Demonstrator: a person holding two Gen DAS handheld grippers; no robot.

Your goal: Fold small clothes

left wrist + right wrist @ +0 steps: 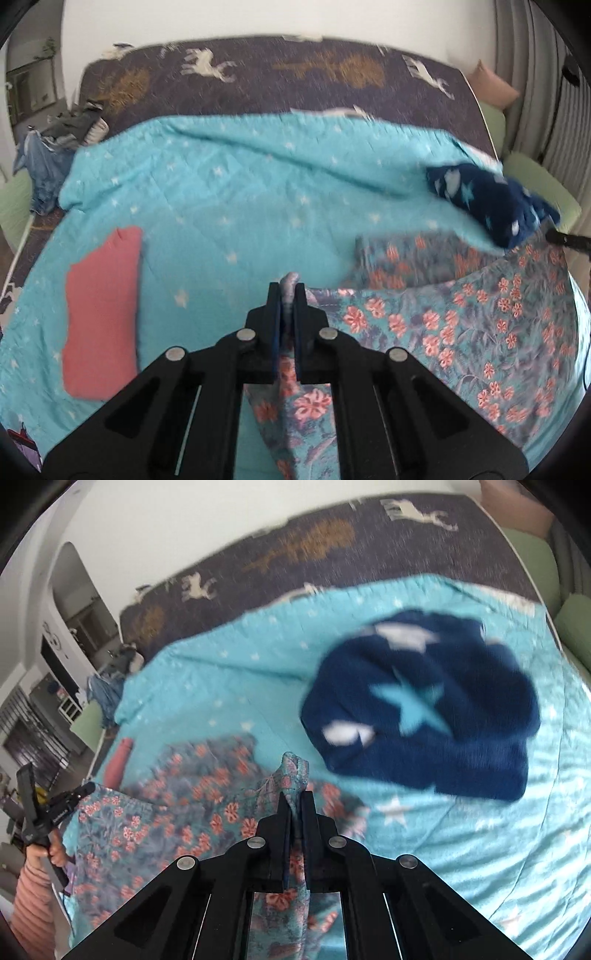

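Now left tongs (287, 291) clamped on floral garment (461, 332), right tongs (295, 799) pinching another edge.

The garment (461, 332) was teal with coral flowers; the quilt (240, 192) turquoise, white-starred; the sweater (424, 701) navy, starred.

Matt floral cloth garment (461, 332), quilted turquoise blanket (240, 192), fleecy navy garment (424, 709)
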